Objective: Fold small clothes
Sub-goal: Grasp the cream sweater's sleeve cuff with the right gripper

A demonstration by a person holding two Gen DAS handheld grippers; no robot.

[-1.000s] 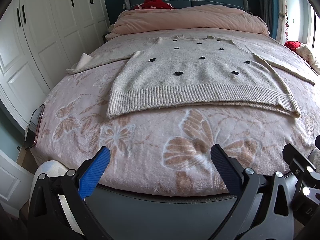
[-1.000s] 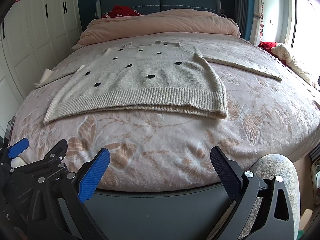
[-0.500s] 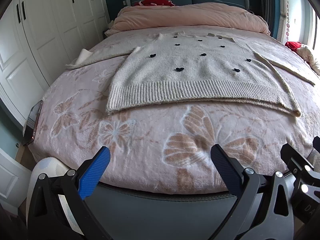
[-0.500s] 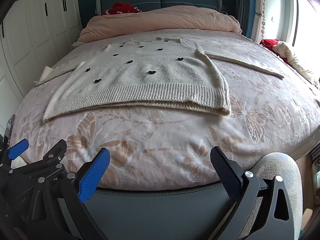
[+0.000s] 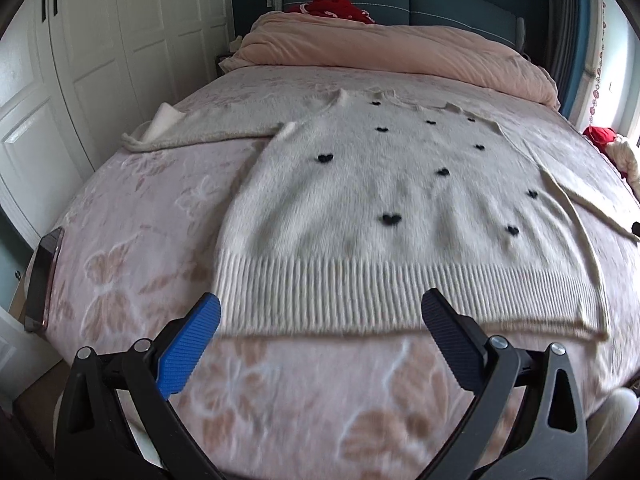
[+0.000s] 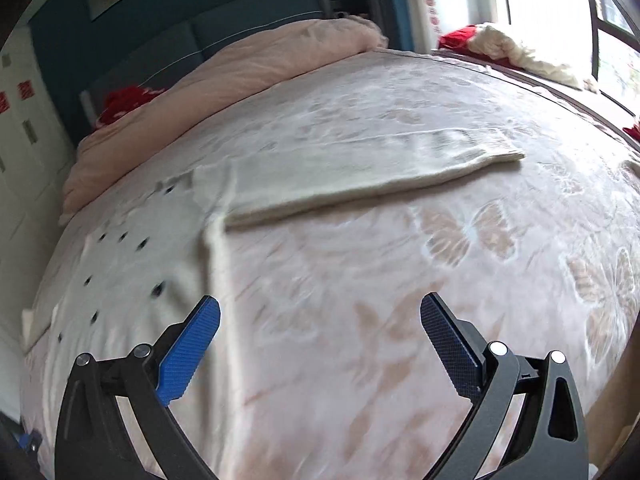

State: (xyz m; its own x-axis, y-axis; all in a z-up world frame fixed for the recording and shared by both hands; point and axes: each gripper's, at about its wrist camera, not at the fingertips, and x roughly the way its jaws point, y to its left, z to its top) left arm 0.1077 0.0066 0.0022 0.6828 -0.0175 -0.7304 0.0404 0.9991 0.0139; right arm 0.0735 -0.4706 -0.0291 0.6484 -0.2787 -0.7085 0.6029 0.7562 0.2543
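A cream knit sweater [image 5: 384,200] with small black hearts lies flat and face up on the pink floral bed cover [image 5: 132,248], both sleeves spread out. My left gripper [image 5: 320,316] is open, just short of the ribbed hem [image 5: 400,296], nothing between its fingers. In the tilted, blurred right wrist view, the sweater body [image 6: 132,276] is at the left and its right sleeve [image 6: 360,176] stretches toward the window side. My right gripper [image 6: 320,320] is open over bare bed cover beside the sweater's right edge, holding nothing.
A pink duvet [image 5: 400,52] is bunched at the headboard with red cloth [image 5: 336,4] behind it. A phone [image 5: 44,280] lies at the bed's left edge. White wardrobe doors [image 5: 80,60] stand on the left. Red and white fabric [image 6: 504,44] sits by the window.
Both grippers have moved forward over the bed. The left now sits near the hem. The right has swung right and tilted, now facing the right sleeve. Both stay open.
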